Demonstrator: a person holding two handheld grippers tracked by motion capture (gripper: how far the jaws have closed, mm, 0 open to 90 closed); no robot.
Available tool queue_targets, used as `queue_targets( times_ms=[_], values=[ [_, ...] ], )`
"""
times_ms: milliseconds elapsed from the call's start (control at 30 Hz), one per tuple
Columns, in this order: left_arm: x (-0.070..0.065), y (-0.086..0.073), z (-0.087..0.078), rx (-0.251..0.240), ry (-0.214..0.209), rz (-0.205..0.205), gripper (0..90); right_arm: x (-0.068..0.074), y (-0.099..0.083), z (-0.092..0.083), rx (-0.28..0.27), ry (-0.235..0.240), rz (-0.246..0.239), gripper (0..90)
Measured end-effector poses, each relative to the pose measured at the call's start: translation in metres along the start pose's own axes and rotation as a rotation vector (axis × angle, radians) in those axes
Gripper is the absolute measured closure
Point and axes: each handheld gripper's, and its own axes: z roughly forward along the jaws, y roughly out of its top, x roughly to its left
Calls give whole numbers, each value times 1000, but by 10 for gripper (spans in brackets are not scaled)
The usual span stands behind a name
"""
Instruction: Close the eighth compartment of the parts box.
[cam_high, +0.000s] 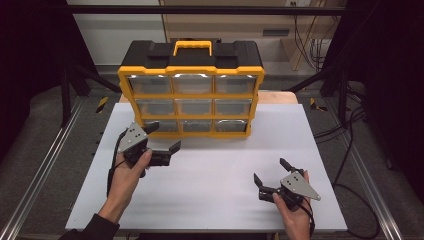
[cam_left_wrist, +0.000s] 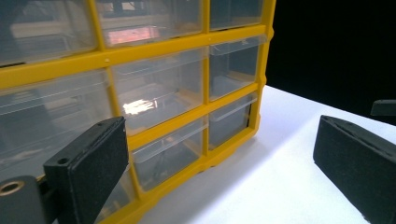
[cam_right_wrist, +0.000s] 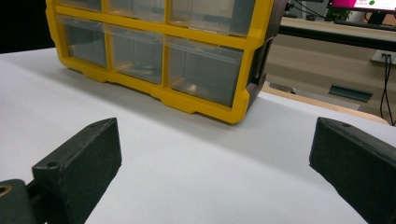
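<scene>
On a white table (cam_high: 210, 175) stands a yellow drawer organizer (cam_high: 191, 95) with clear drawers. Just beside its lower left corner, the left gripper (cam_high: 162, 136) gapes wide, empty. Well apart, the right gripper (cam_high: 270, 172) is equally spread, holding nothing

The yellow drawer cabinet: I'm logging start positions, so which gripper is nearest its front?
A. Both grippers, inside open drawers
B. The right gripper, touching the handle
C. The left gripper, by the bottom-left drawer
C: the left gripper sits open-jawed just before the bottom-left drawer of the yellow drawer cabinet, while the right gripper rests farther back on the white table.
</scene>
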Motion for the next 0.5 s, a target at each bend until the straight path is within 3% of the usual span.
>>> queue_targets(
  times_ms=[500],
  values=[
    [13, -4, -30, -34, 36, -3, 29, -2, 0, -2, -4, -6, 6, 25]
  ],
)
